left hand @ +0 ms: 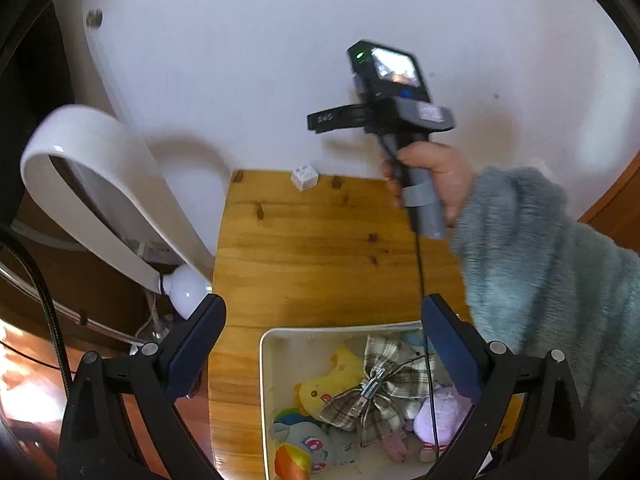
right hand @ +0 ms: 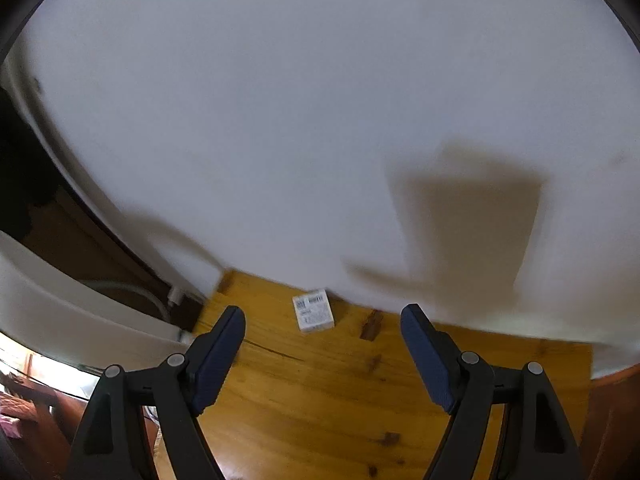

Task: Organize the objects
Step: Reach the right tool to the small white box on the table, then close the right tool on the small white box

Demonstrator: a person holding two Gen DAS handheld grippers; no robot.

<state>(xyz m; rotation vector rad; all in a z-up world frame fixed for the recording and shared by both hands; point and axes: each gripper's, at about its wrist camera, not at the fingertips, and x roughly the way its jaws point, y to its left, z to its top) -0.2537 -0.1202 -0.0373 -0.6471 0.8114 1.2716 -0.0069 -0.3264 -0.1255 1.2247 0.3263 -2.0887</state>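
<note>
A white bin (left hand: 265, 364) stands on the wooden table (left hand: 304, 248), right under my left gripper (left hand: 322, 340). That gripper is open and holds nothing. Inside the bin lie a plaid bow (left hand: 376, 388), a yellow plush (left hand: 320, 388), a purple plush (left hand: 444, 416) and a blue plush (left hand: 308, 440). A small white box (left hand: 304, 176) with a printed label rests at the table's far edge against the wall. My right gripper (right hand: 323, 312) is open and empty, raised above the table and facing that box (right hand: 314, 311). In the left wrist view a hand (left hand: 436, 176) holds its handle.
A white curved lamp head (left hand: 100, 168) with a round white joint (left hand: 184, 288) leans in at the left of the table. A white wall (right hand: 320, 120) closes off the back. A fluffy grey-blue sleeve (left hand: 540, 280) fills the right side. Cables hang off the table's left edge.
</note>
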